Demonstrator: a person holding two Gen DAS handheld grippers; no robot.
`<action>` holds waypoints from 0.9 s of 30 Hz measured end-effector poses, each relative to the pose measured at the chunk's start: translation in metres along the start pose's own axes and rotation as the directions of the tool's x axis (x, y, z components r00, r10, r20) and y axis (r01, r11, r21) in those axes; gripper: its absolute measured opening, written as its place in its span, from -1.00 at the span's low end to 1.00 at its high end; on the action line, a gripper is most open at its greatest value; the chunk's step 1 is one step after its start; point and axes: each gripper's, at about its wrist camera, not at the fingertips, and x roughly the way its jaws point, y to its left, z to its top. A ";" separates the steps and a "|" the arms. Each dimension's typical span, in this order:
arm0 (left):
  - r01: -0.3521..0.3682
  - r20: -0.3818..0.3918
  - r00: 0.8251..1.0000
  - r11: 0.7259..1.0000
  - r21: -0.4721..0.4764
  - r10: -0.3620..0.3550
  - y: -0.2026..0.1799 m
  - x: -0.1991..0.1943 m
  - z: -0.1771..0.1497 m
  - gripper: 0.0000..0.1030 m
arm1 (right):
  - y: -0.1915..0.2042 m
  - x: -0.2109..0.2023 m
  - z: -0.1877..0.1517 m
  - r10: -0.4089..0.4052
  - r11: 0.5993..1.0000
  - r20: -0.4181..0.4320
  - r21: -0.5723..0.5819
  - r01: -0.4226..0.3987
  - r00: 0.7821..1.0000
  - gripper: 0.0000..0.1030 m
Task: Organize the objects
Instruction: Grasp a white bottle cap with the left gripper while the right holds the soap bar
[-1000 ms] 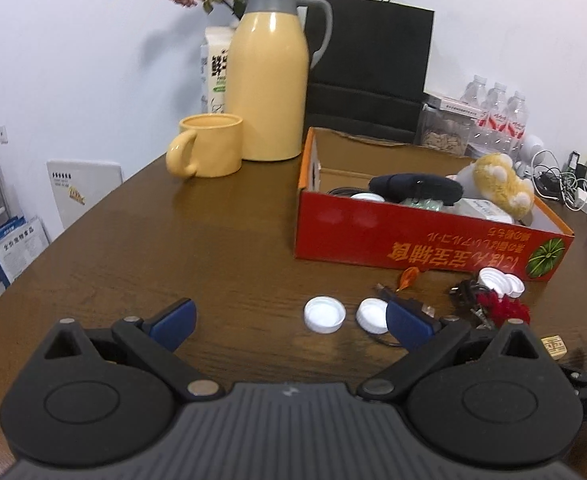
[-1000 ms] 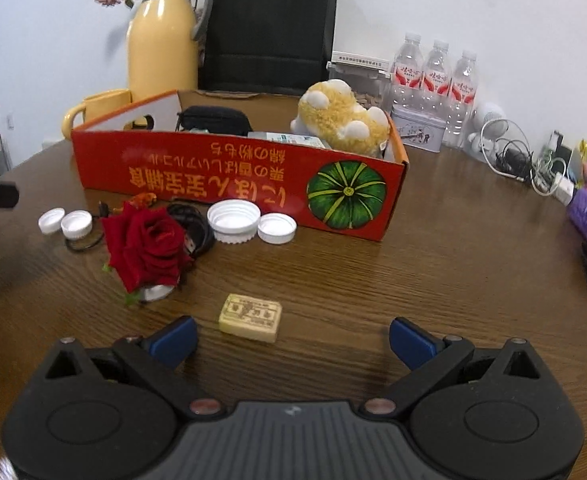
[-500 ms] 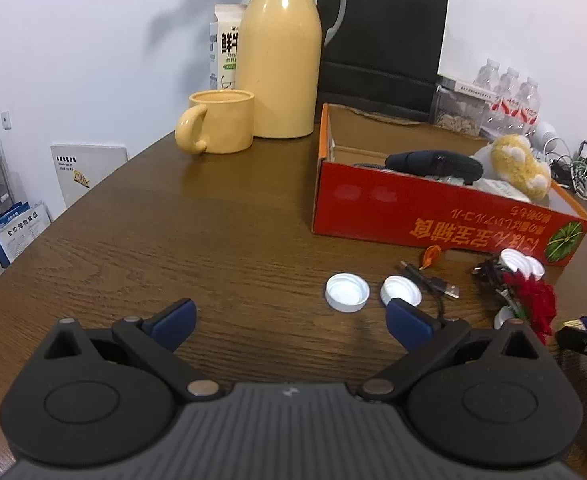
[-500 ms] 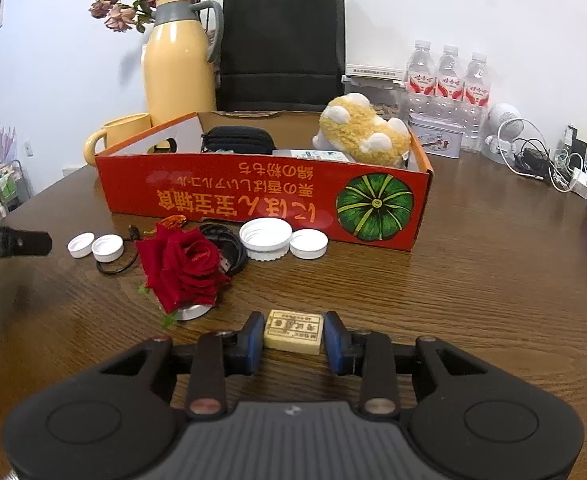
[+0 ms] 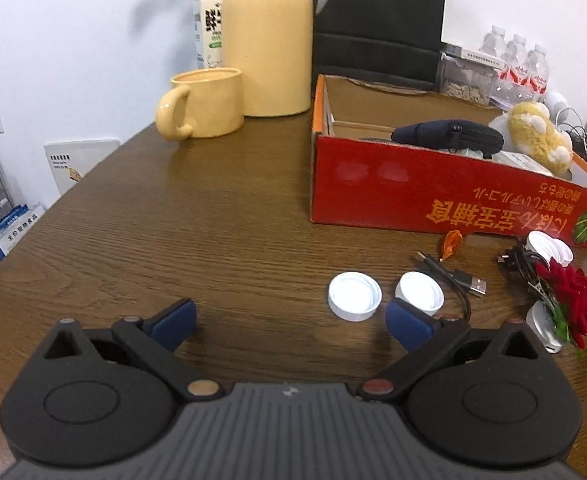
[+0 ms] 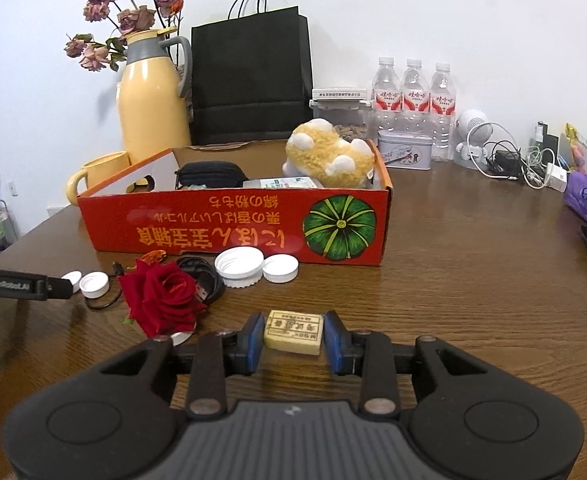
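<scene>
Right wrist view: right gripper (image 6: 293, 334) tilted down toward the counter (image 6: 473, 288), jaws having just closed and now clamped on the small tan block (image 6: 293, 332), blue pads (image 6: 254, 342) pressing its two short ends. Block held low over the wood, in front of the red rose (image 6: 161, 298) and the large white lid (image 6: 239, 266), with a smaller white lid (image 6: 280, 269) just beside that one. Beyond these, the red box (image 6: 233, 232) holding a plush toy (image 6: 329, 160) and a black pouch (image 6: 209, 174). At the left edge, a dark finger of the other tool reaching in near two small white caps (image 6: 93, 283). Left wrist view: left gripper (image 5: 289, 320) pitched down over the counter, jaws wide apart and holding nothing, right pad (image 5: 407, 322) just beside one white cap (image 5: 419, 291), second cap (image 5: 354, 295) lying ahead between the pads. Black USB cable (image 5: 453, 274) past the caps, yellow mug (image 5: 201, 104) and yellow jug (image 5: 267, 40) farther back.
</scene>
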 end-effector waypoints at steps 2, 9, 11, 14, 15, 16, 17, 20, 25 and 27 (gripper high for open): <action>0.011 -0.001 1.000 1.000 0.011 -0.011 -0.002 0.002 0.000 0.98 | 0.000 0.000 0.000 0.000 1.000 0.000 0.003 0.000 1.000 -0.40; 0.038 0.041 0.998 0.998 0.059 -0.041 -0.013 0.002 0.000 0.21 | 0.001 -0.001 0.000 0.000 1.000 0.001 0.000 0.000 1.000 -0.40; 0.061 0.059 0.996 0.995 0.074 -0.066 -0.017 -0.001 -0.002 -0.28 | 0.002 -0.001 -0.001 0.000 1.000 0.000 0.000 0.000 1.000 -0.40; 0.086 0.069 0.993 0.994 0.074 -0.091 -0.017 -0.003 -0.004 -0.43 | 0.002 -0.001 -0.001 -0.001 1.000 0.000 0.000 0.001 1.000 -0.40; 0.087 0.073 0.993 0.994 0.074 -0.092 -0.017 -0.003 -0.004 -0.43 | 0.002 -0.001 -0.001 -0.001 1.000 0.001 0.000 0.001 1.000 -0.40; 0.087 0.076 0.993 0.994 0.070 -0.092 -0.017 -0.004 -0.005 -0.43 | 0.002 -0.001 -0.001 -0.001 1.000 0.002 0.000 0.001 1.000 -0.40; 0.083 0.079 0.993 0.994 0.066 -0.088 -0.017 -0.005 -0.005 -0.43 | 0.002 -0.001 -0.001 -0.002 1.000 0.003 0.000 0.002 1.000 -0.40; 0.075 0.099 0.992 0.996 0.050 -0.080 -0.014 -0.007 -0.005 -0.43 | 0.002 -0.002 -0.001 -0.004 1.000 0.010 0.001 0.004 1.000 -0.40; 0.066 0.133 0.989 0.997 0.043 -0.071 -0.014 -0.013 -0.006 -0.43 | 0.003 -0.005 -0.001 0.000 1.000 0.034 0.007 0.000 0.999 -0.40; 0.070 0.146 0.986 0.997 0.041 -0.075 -0.014 -0.017 -0.006 -0.43 | 0.004 -0.007 -0.001 -0.001 1.000 0.057 0.004 0.001 0.998 -0.40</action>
